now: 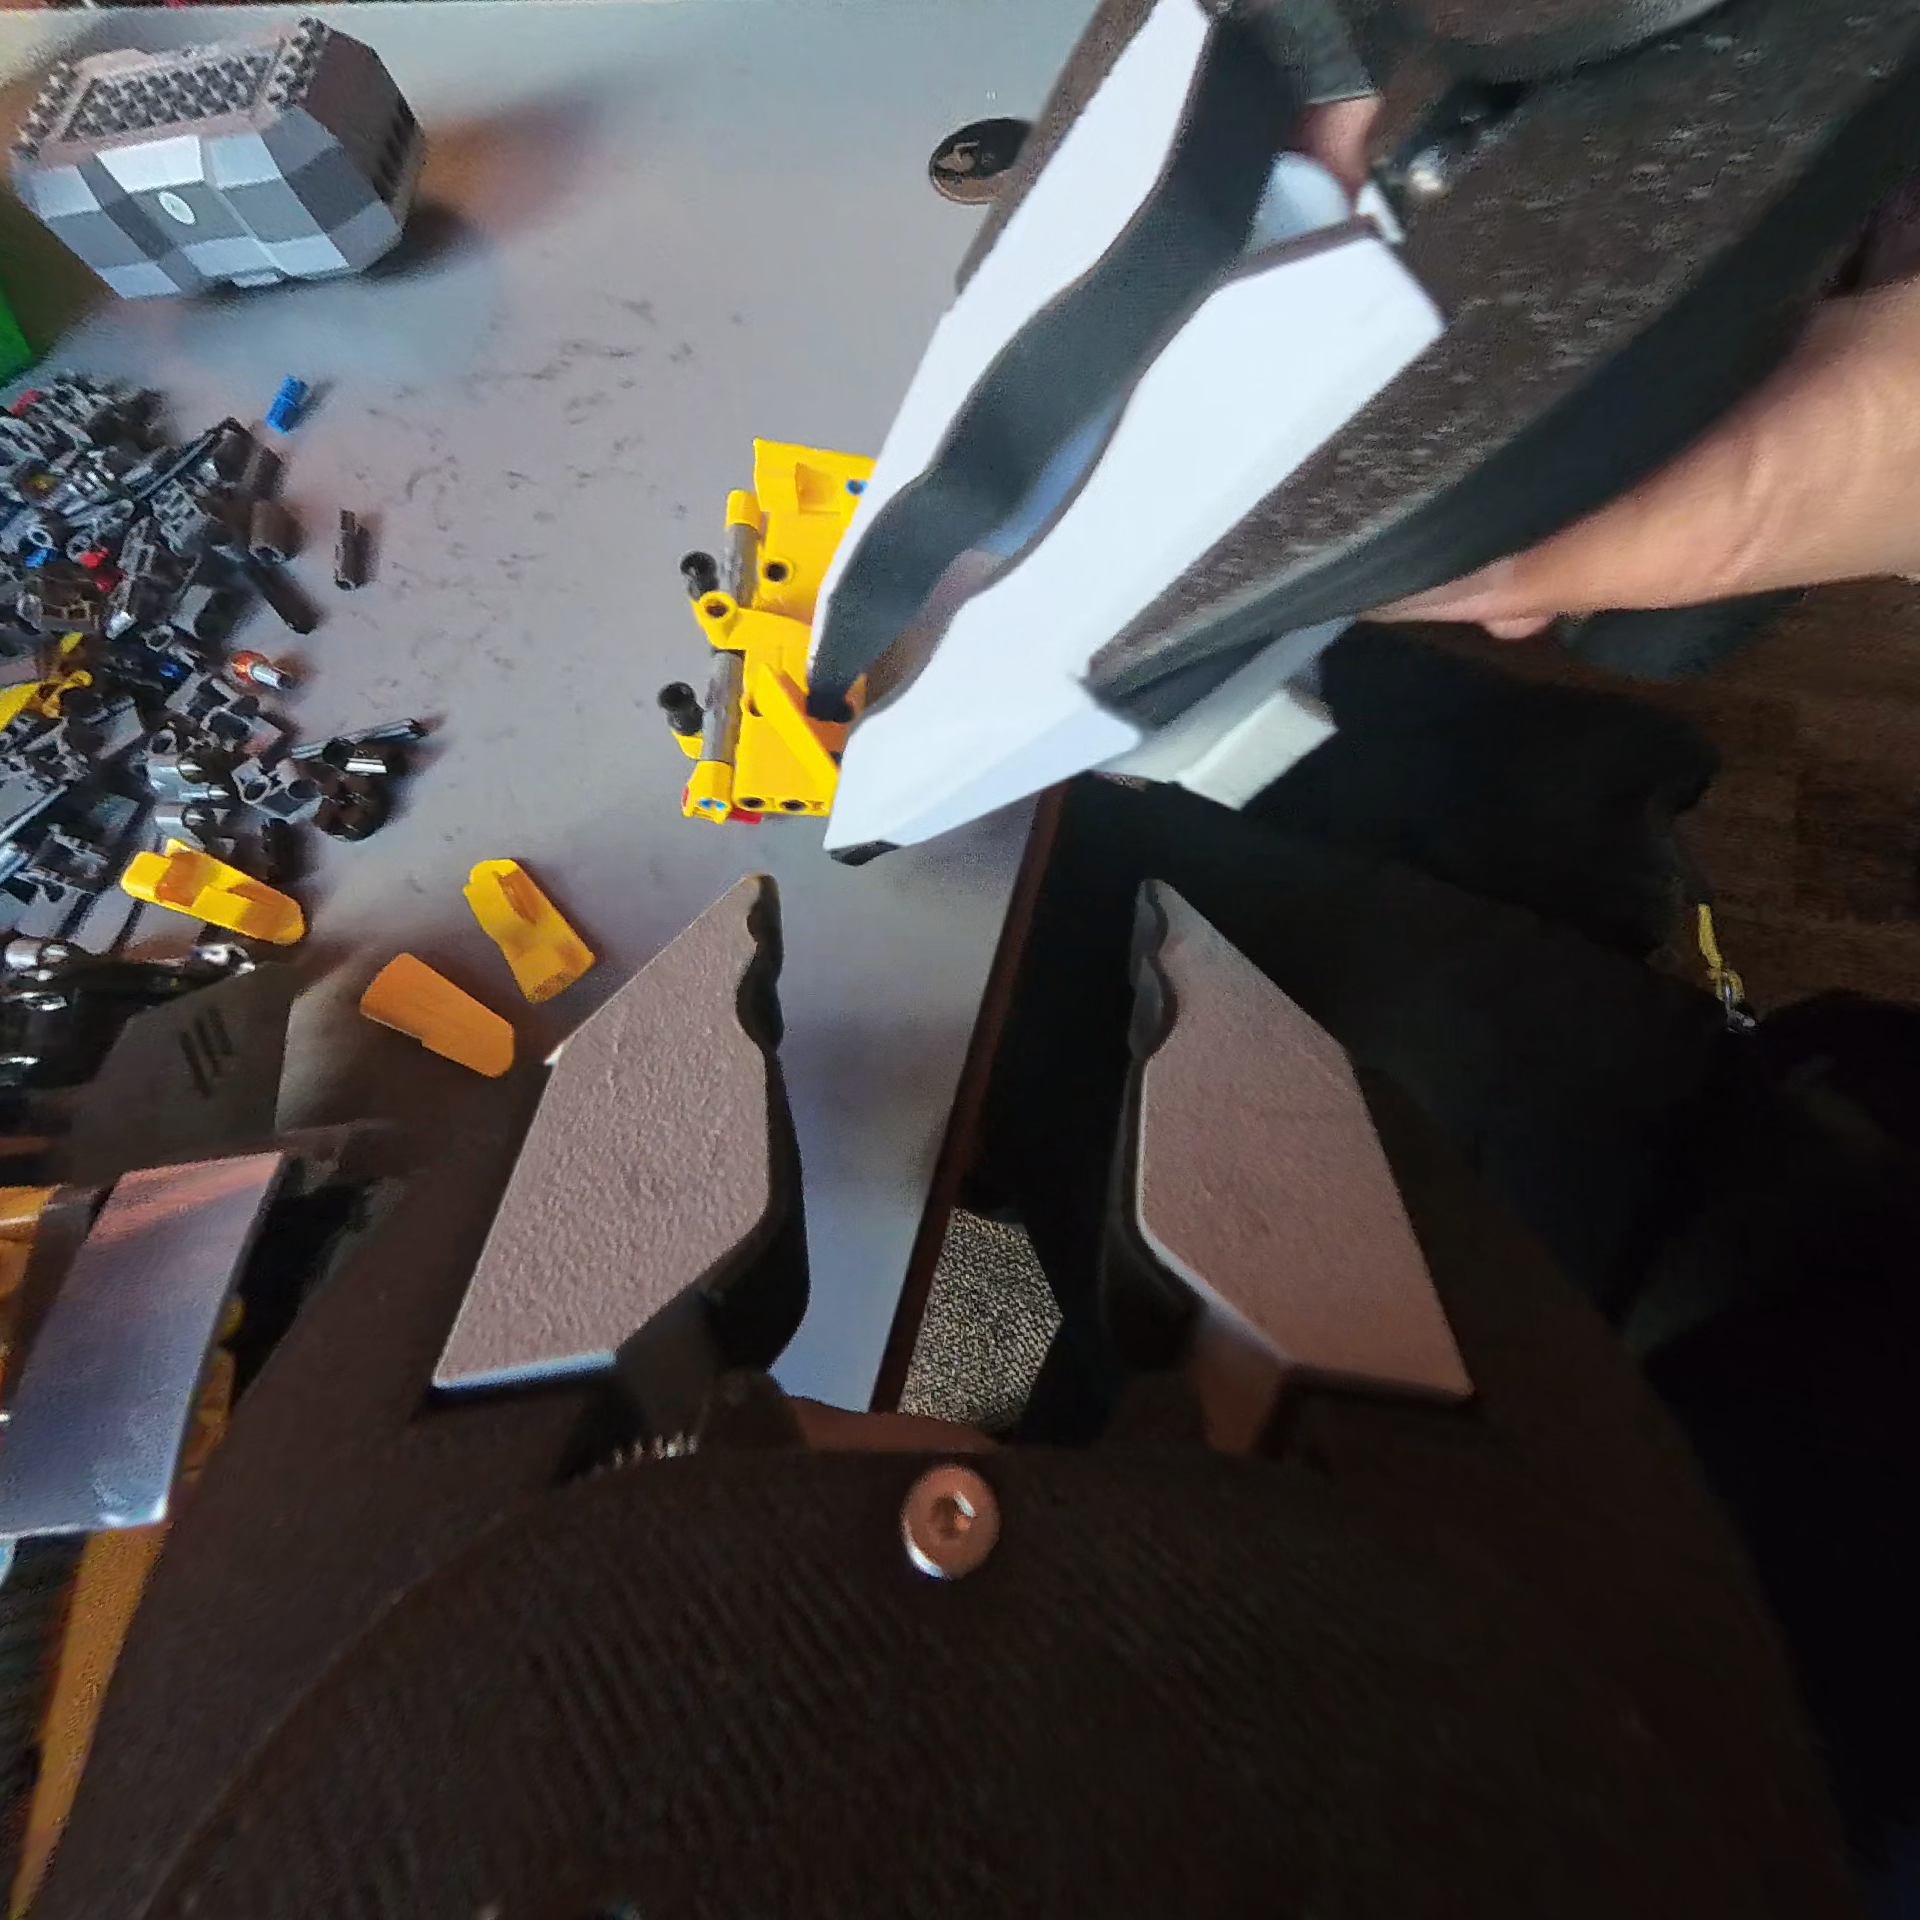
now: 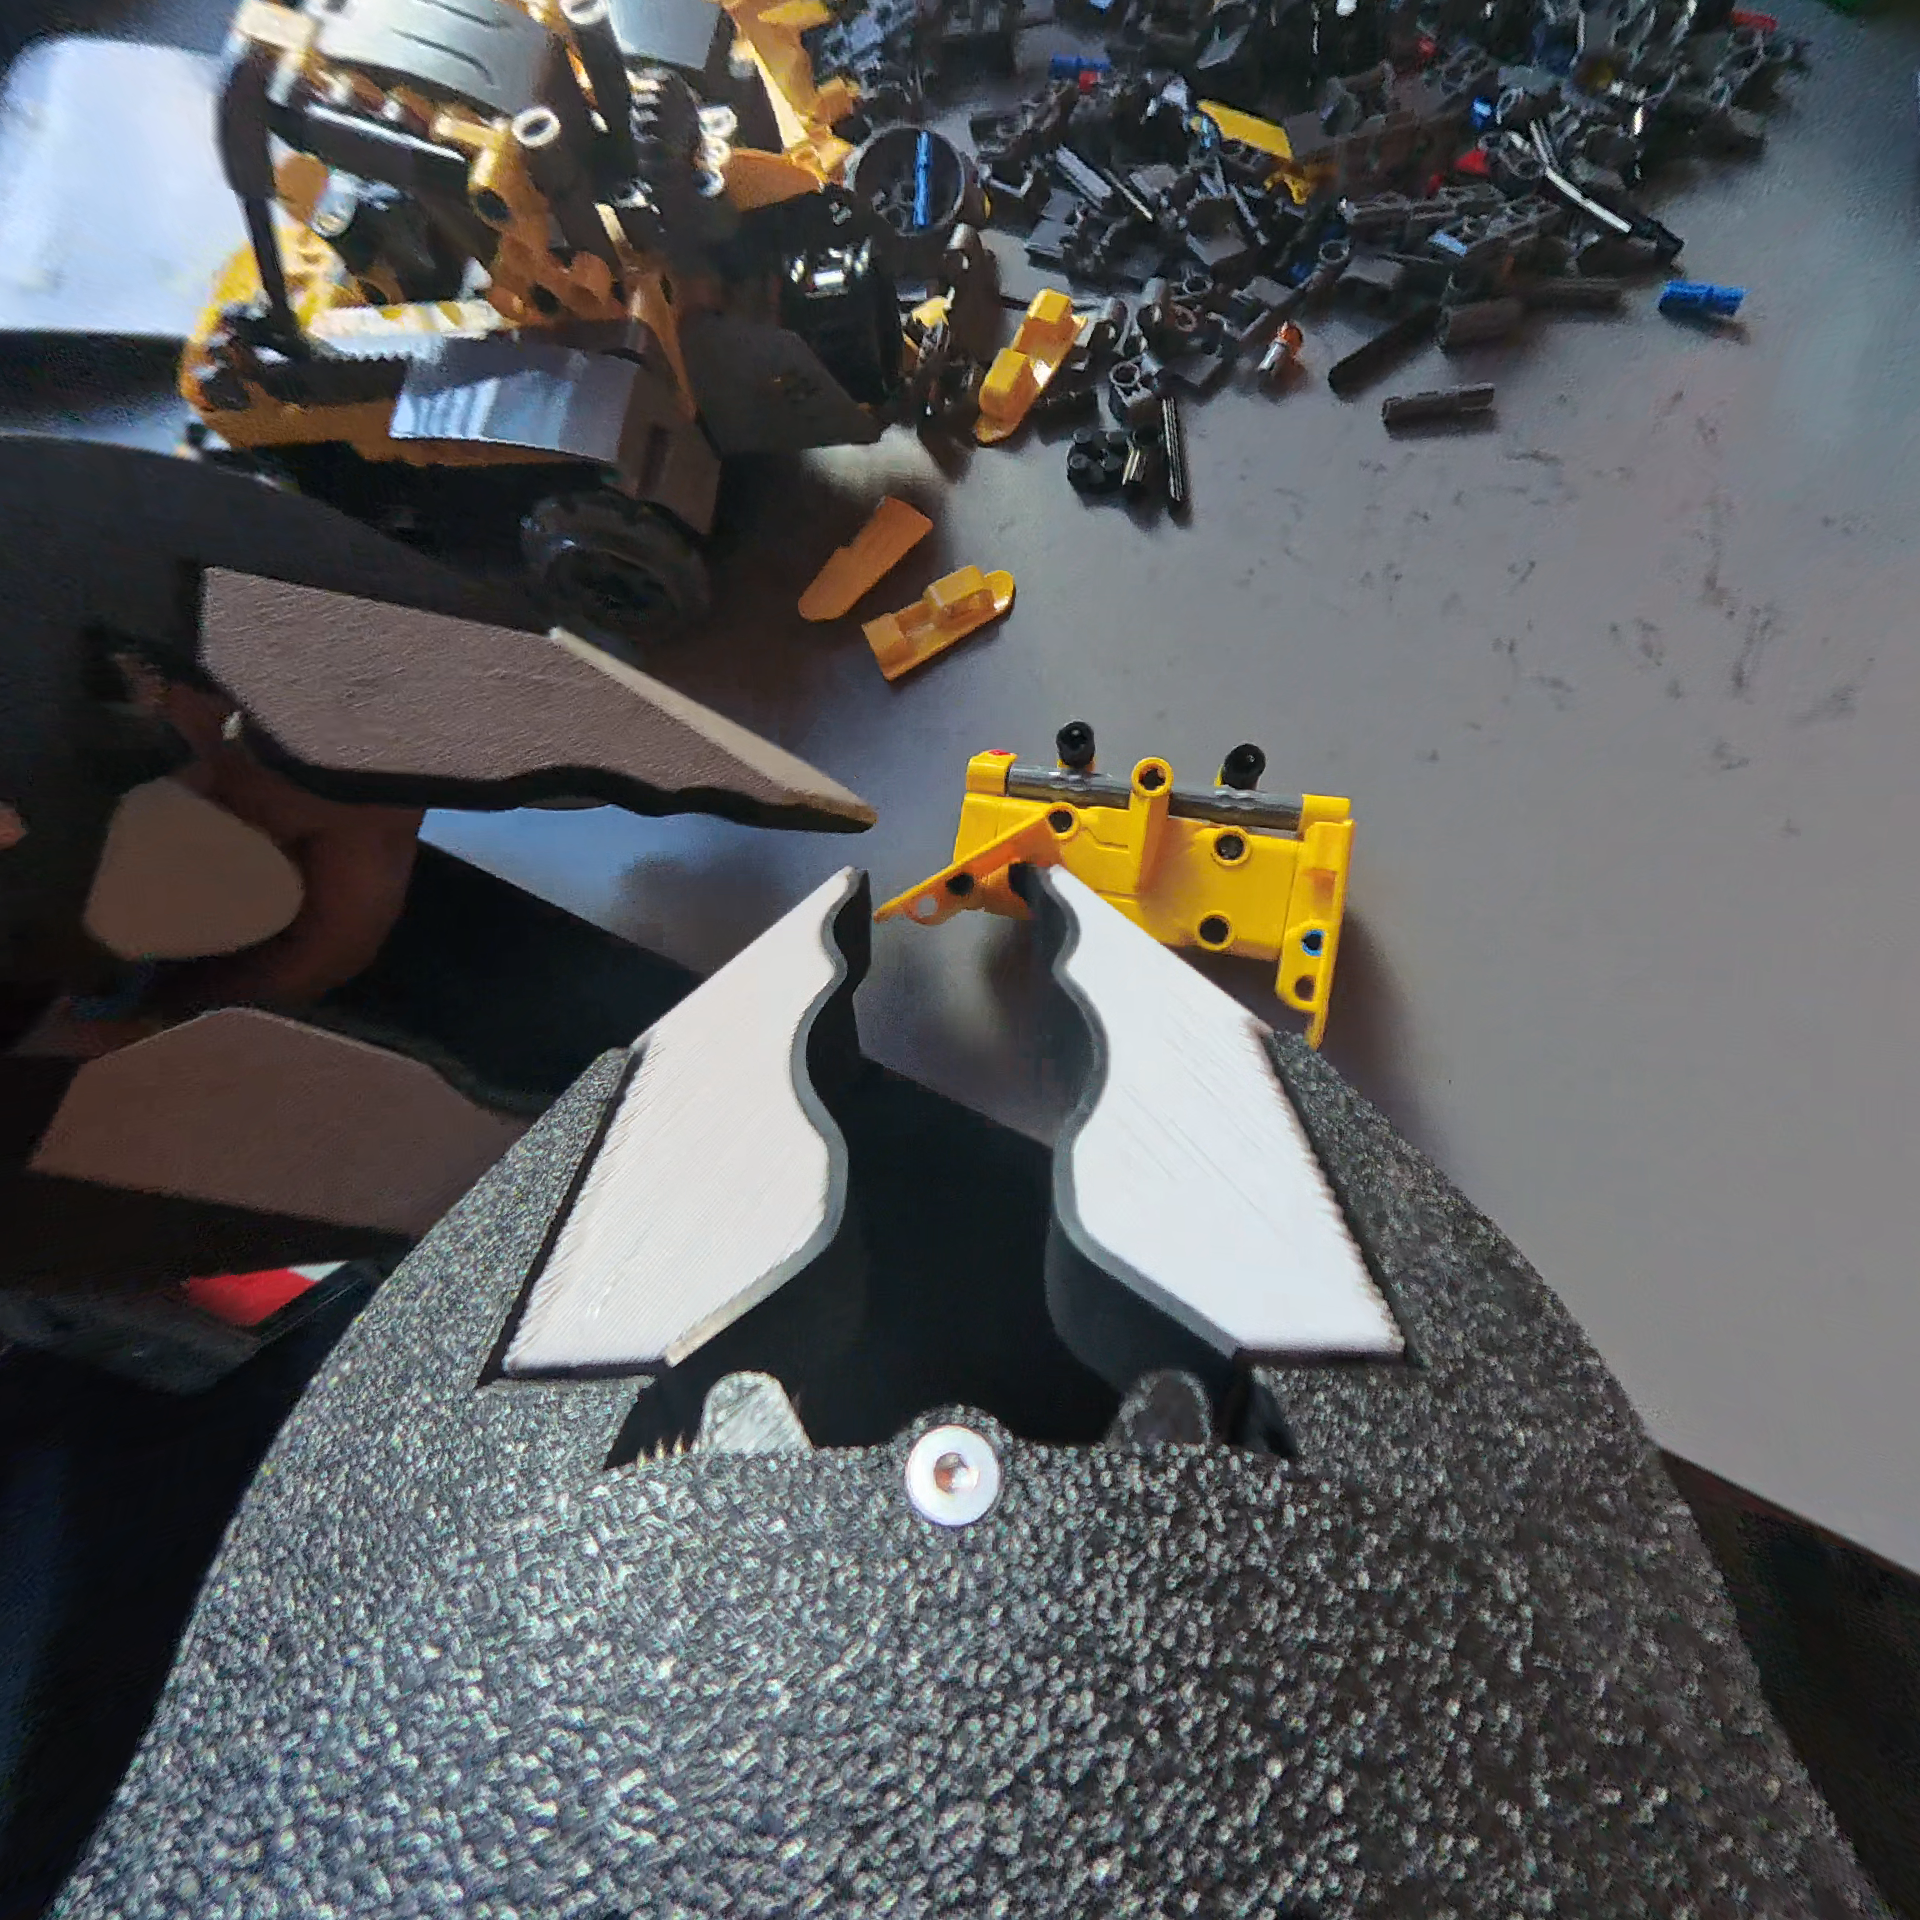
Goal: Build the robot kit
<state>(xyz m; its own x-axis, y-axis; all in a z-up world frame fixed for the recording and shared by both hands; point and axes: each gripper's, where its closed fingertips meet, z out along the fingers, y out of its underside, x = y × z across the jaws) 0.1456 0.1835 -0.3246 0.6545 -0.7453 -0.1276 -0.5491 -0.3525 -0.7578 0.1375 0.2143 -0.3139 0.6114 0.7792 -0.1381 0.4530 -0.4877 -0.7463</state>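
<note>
Yellow brick assembly (image 2: 1174,873) between spread right tongs (image 2: 940,894)

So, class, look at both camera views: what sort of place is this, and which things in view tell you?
Probably a hobby or workshop table for building brick models. A heap of loose dark parts lies on the grey tabletop, beside a half-built yellow vehicle and a small yellow assembly near the right gripper.

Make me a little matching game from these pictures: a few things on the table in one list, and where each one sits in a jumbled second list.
Things:
1. yellow block assembly
2. pile of small dark parts
3. half-built yellow vehicle
4. grey checkered box

Places:
A. far corner of the table, alone
B. at the right hand-held gripper tips
C. spread along the far side
D. beside the pile, on wheels

Pairs: 1-B, 2-C, 3-D, 4-A
</note>
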